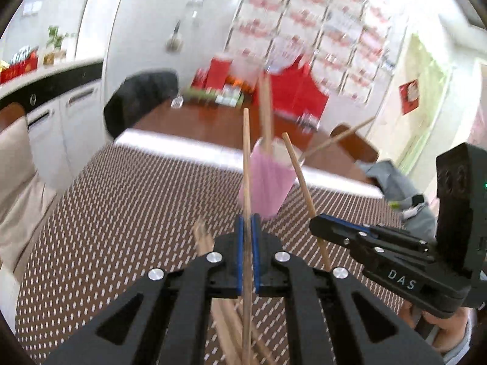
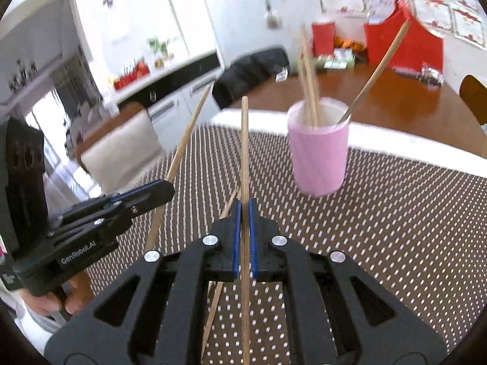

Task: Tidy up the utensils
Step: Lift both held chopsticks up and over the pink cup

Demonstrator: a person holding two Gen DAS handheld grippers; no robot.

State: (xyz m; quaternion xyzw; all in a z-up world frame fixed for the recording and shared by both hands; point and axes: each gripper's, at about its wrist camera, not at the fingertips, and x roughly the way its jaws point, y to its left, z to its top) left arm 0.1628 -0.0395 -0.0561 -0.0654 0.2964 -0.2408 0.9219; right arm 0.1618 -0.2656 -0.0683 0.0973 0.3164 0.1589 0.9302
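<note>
I hold one light, stiff, slippery chopstick mid-shaft in each closed gripper, short of the pink cup; right gripper likewise.

A cup stands on a mat that covers the near part of the worktop, with several chopsticks standing in it and leaning on its rim. Nearer than the cup, the left tool and right tool sit side by side, each clamping one chopstick that points upward. More loose chopsticks lie on the mat beneath the tools.
</note>
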